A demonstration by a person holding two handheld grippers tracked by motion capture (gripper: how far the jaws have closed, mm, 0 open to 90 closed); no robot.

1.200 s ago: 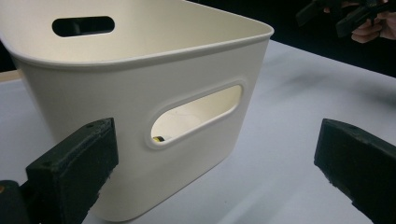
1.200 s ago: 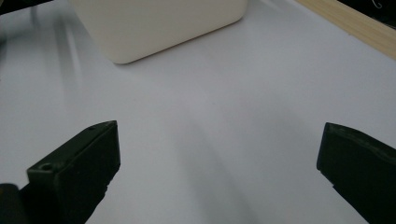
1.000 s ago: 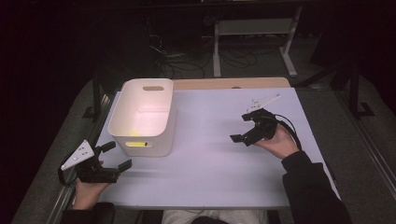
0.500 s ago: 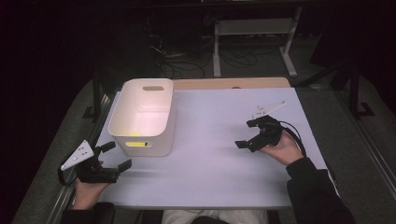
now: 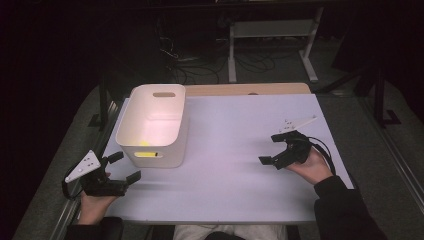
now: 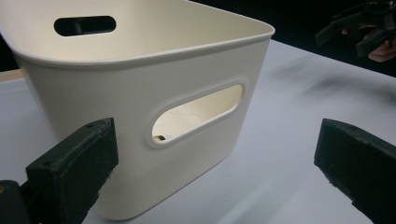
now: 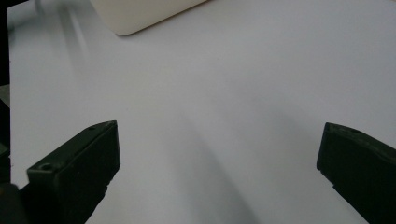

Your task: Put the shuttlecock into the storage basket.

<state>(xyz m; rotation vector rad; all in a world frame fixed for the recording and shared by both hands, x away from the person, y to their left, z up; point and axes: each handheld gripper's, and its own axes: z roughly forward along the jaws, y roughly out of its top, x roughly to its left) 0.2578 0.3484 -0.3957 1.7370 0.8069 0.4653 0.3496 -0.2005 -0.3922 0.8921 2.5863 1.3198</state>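
At the near left corner of the table (image 5: 235,200), the left gripper (image 5: 122,167) hangs just off the surface with its jaws spread wide and nothing between them, aimed at the white bin (image 5: 152,125) that stands near the left edge, closer to the far side than the near one. The left gripper view looks straight at the bin's near wall and its handle slot (image 6: 198,114), so the gripper seems lined up to take hold of that wall or rim, though it is apart from it for now. Through the slot, and from above on the bin's floor, a small yellow thing (image 5: 145,143) lies inside; it is too small to name. Moving right, the middle of the table is bare. Toward the right edge, the right gripper (image 5: 274,148) is held low over the surface, its jaws also wide apart and empty, pointing left across the bare top toward the bin, well apart from it; it looks parked in waiting rather than at work. The surface is a pale, smooth sheet with a strip of wood showing along its far edge. Beyond it the room is dark, with loose cables (image 5: 250,62) on the floor and the legs of a light metal stand (image 5: 272,30) at the back.
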